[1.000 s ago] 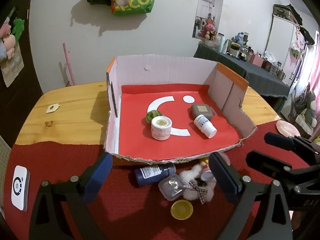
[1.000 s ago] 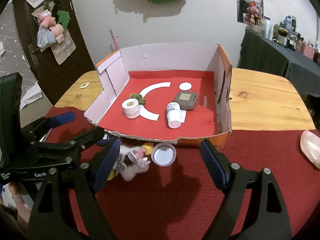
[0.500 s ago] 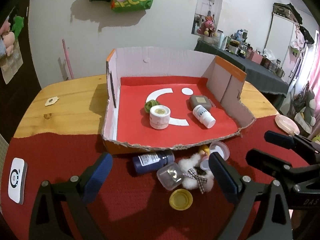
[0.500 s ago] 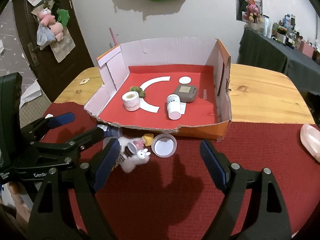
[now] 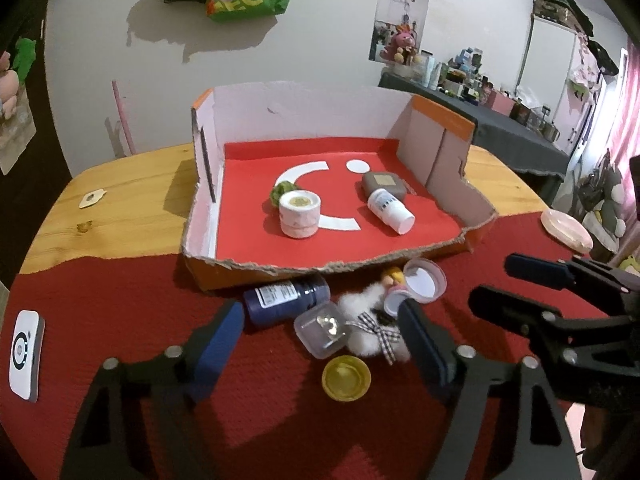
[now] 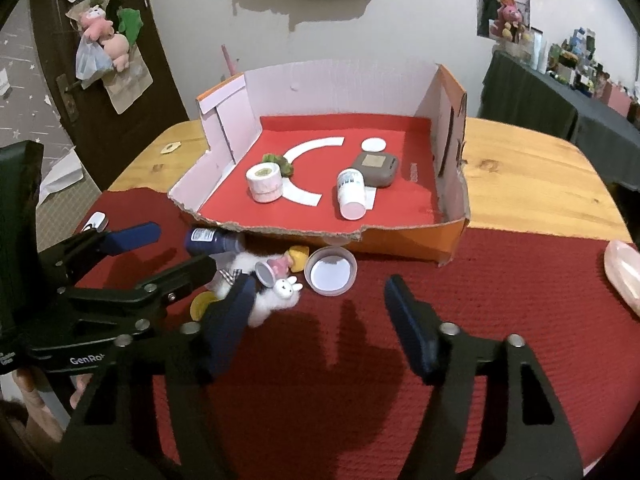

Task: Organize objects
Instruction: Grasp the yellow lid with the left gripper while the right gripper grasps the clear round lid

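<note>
A cardboard box (image 5: 444, 152) with a red floor holds a white jar (image 5: 300, 214), a white bottle (image 5: 390, 210), a grey case (image 5: 382, 184) and a green item (image 5: 280, 194). In front of it on the red cloth lie a dark blue bottle (image 5: 286, 300), a clear plastic case (image 5: 322, 330), a white plush bunny (image 6: 276, 298), a yellow cap (image 5: 346, 378) and a pink-rimmed lid (image 6: 330, 272). My left gripper (image 5: 320, 344) is open and empty above the clear case. My right gripper (image 6: 320, 320) is open and empty just short of the lid and bunny.
A white device (image 5: 24, 354) lies on the cloth at the far left. A pink dish (image 5: 566, 230) sits at the right table edge. Bare wooden table (image 5: 120, 208) flanks the box. A dark side table with clutter (image 5: 500, 120) stands behind.
Both grippers have drawn back from the box and risen a little, so the loose items in front of it show more fully. Nothing was taken hold of.
</note>
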A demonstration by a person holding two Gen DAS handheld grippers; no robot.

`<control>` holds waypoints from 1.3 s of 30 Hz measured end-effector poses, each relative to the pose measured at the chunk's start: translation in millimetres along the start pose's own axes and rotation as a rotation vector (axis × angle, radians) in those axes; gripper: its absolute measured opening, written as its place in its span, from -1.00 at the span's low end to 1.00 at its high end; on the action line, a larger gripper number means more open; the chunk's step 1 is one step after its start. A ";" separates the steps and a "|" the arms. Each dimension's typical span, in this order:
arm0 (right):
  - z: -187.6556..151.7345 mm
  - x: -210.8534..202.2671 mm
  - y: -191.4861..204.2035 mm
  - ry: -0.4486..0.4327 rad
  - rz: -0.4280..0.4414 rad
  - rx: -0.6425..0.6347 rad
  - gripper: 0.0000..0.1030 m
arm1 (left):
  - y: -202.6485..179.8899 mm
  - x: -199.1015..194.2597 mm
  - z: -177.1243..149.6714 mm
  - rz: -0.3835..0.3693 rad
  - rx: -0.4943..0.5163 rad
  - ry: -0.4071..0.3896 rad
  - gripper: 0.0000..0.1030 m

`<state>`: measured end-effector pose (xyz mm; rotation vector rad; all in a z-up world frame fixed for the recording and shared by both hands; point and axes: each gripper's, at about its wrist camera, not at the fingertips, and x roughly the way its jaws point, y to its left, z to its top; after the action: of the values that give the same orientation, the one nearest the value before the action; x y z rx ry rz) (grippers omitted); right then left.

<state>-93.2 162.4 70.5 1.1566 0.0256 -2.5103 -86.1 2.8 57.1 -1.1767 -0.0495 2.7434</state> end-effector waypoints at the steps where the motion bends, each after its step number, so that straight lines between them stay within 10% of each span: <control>1: -1.0 1.7 -0.4 0.005 -0.001 0.000 0.11 | -1.1 0.7 -1.6 -0.005 0.004 0.005 0.43; 39: 4.2 67.9 -9.9 0.130 -0.026 -0.009 -0.08 | -3.4 23.2 -36.9 -0.049 0.025 0.092 0.02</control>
<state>-139.8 148.7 21.9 1.3218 0.0867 -2.4503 -74.8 8.6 15.3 -1.2760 -0.0323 2.6362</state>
